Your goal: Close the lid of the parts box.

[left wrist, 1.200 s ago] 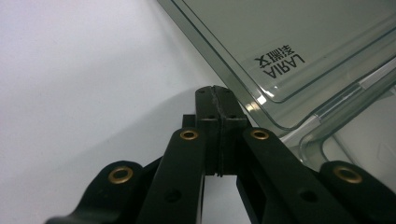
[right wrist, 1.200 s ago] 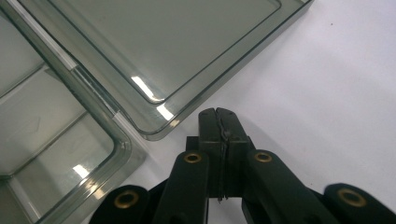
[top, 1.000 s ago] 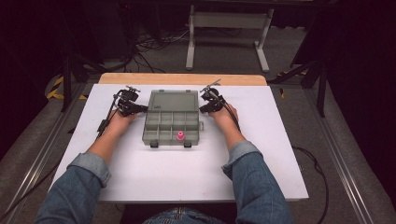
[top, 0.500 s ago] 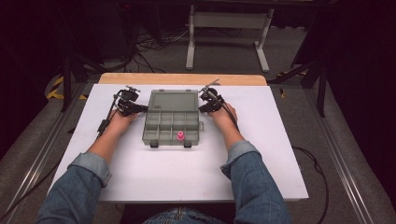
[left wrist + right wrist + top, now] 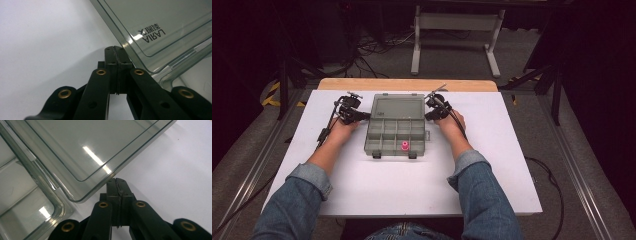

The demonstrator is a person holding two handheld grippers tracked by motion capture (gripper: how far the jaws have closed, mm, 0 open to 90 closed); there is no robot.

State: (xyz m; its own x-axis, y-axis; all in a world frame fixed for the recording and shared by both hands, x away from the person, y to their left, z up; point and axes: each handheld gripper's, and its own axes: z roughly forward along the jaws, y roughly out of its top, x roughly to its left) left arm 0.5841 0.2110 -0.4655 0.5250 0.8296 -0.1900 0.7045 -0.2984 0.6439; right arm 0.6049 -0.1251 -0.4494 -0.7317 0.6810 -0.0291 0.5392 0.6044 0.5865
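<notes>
Though glossy — clear ribbed organizer box (image 5: 396, 125)

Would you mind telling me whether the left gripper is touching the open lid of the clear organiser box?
Cannot tell. In the left gripper view the left gripper, jaws shut together, sits right at the lid edge, with neither a gap nor contact plainly visible.

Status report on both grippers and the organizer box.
Left gripper shut, right gripper shut, each at a lid edge. Organizer box open. Nothing in the way.

White table (image 5: 492, 175) carries an open clear organizer box (image 5: 396, 127) — perhaps holding one pink piece (image 5: 404, 146).
</notes>
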